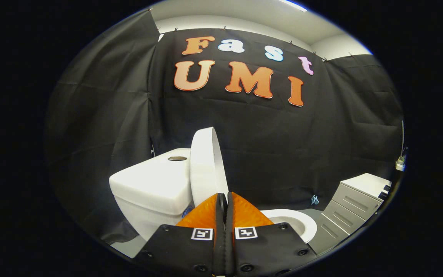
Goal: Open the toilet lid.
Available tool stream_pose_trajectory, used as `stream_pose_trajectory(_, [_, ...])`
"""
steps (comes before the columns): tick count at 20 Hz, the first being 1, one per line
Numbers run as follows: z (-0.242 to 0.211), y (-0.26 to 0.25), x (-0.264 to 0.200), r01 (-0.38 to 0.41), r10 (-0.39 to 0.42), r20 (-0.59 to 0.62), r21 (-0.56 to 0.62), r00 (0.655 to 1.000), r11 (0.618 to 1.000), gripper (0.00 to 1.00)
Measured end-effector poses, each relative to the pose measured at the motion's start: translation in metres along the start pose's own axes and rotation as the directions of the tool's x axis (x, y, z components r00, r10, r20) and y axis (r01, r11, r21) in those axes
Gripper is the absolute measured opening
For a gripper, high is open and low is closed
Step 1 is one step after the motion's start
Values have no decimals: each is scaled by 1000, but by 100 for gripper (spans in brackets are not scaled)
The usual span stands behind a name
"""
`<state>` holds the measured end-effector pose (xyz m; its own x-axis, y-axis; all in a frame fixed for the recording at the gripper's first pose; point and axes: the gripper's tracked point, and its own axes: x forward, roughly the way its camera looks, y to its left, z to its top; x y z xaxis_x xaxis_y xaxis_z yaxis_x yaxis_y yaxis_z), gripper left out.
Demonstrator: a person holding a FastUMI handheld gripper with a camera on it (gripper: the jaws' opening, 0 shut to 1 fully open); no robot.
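A white toilet stands just ahead of my fingers. Its lid [205, 165] is raised nearly upright and leans toward the tank [154, 184], which has a flush button [177, 158] on top. The open seat and bowl rim [302, 223] lie to the right, beyond the fingers. My gripper [224, 198] is shut, its two fingers pressed together with nothing between them, the tips just below the lower edge of the raised lid.
A grey drawer cabinet [350, 213] stands right of the bowl. Black cloth walls close the booth behind and on both sides. A small blue object [314, 199] lies on the floor by the back wall.
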<state>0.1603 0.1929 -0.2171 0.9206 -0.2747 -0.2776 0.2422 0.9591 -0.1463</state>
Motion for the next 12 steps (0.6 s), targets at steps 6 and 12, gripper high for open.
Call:
stream_pose_trajectory(6, [-1, -1, -1, 15, -15, 9, 4, 1000, 1000, 10])
stream_pose_trajectory(12, [1, 12, 2, -42, 42, 16, -18, 999, 999, 26])
